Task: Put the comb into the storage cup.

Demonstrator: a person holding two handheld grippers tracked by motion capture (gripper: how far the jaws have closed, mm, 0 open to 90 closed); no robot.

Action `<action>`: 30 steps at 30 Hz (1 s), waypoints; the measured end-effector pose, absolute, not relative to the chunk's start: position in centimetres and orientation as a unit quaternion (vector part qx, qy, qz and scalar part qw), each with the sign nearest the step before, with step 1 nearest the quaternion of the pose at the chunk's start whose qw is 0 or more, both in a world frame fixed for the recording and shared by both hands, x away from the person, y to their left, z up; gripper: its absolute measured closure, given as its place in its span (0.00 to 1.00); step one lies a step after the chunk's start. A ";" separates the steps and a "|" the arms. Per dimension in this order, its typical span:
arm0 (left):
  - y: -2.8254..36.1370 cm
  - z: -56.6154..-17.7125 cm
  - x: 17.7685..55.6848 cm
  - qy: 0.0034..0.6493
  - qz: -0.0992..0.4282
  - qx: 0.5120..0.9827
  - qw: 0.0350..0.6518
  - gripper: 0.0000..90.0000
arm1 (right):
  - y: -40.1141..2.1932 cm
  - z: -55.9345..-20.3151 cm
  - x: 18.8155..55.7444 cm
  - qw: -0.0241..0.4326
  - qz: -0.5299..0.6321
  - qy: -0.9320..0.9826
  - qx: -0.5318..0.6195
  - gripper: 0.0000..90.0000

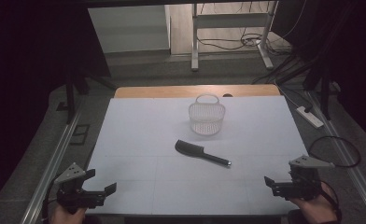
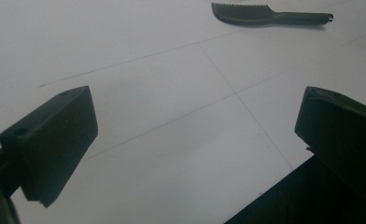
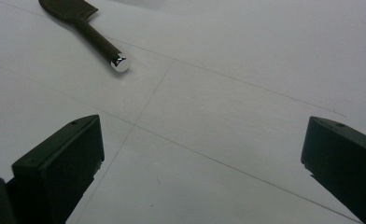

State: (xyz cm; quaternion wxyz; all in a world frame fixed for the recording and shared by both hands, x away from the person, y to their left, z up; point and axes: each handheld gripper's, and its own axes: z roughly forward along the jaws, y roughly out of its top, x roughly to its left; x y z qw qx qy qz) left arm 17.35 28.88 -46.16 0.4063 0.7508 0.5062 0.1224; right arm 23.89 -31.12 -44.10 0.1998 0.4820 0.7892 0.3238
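A white, matte sheet point(image 1: 139, 140) with faint grid lines covers the table, and dark floor and cables lie beyond it. Both grippers rest at the near corners with jaws spread wide and nothing between them: the left gripper point(image 1: 99, 186) at the near left, the right gripper point(image 1: 277, 184) at the near right. The work looks not yet begun. A black hairbrush point(image 1: 200, 152) lies flat ahead of both and between them, its slim handle with a shiny metal cap angled toward the right gripper; a white mesh basket point(image 1: 207, 116) with a loop handle stands upright just beyond it. The likely next move is a reach by the right gripper to the hard, narrow handle, which calls for a low, square pinch.
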 end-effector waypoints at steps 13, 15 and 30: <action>29.2 -46.2 17.3 0.511 0.117 0.744 0.415 0.00 | -31.1 -44.1 24.0 0.196 0.322 0.791 0.481 0.00; 29.2 -46.2 17.3 0.511 0.116 0.744 0.416 0.00 | -31.1 -44.1 24.0 0.195 0.322 0.792 0.480 0.00; 29.3 -46.2 17.3 0.509 0.111 0.742 0.422 0.00 | -30.4 -44.1 23.8 0.200 0.314 0.813 0.447 0.00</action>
